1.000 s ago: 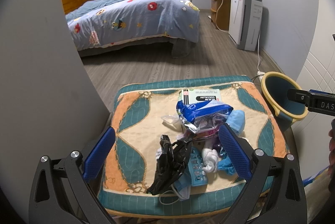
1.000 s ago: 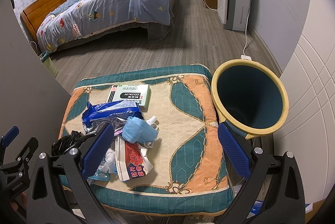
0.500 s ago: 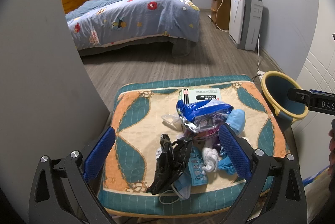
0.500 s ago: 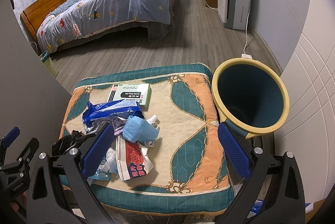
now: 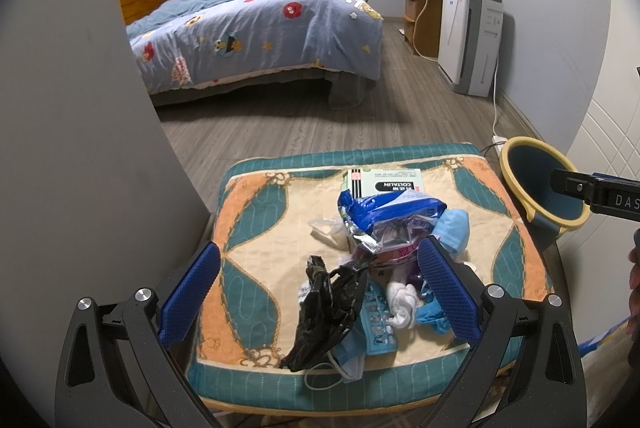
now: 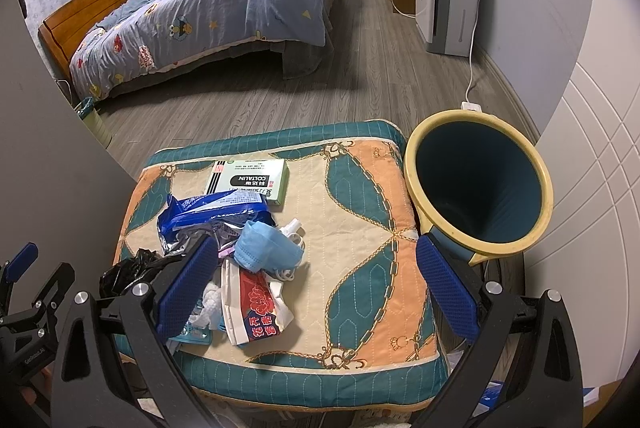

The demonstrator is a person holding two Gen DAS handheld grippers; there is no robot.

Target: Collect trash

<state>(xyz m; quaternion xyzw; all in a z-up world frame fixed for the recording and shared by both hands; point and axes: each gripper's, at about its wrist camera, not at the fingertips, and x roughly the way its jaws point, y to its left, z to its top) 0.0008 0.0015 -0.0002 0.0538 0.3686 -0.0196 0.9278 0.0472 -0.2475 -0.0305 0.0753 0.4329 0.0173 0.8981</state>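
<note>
The left tool (image 5: 318, 286) is hovering wide open over the near edge of the cushion (image 5: 256, 280), holding nothing. Between its blue pads (image 5: 188, 298) a black plastic bag (image 5: 328, 312) is lying, and beside it a blister pack (image 5: 378, 320) and a white tissue (image 5: 402, 298). Behind these a blue wrapper (image 6: 216, 214) is resting against a green medicine box (image 6: 250, 180). A blue face mask (image 6: 266, 248) and a red-printed packet (image 6: 256, 312) are lying just right of it. The right tool (image 6: 316, 286) is also standing wide open and empty. The dark blue bin (image 6: 476, 184) with a yellow rim is standing just beside the cushion's right edge.
</note>
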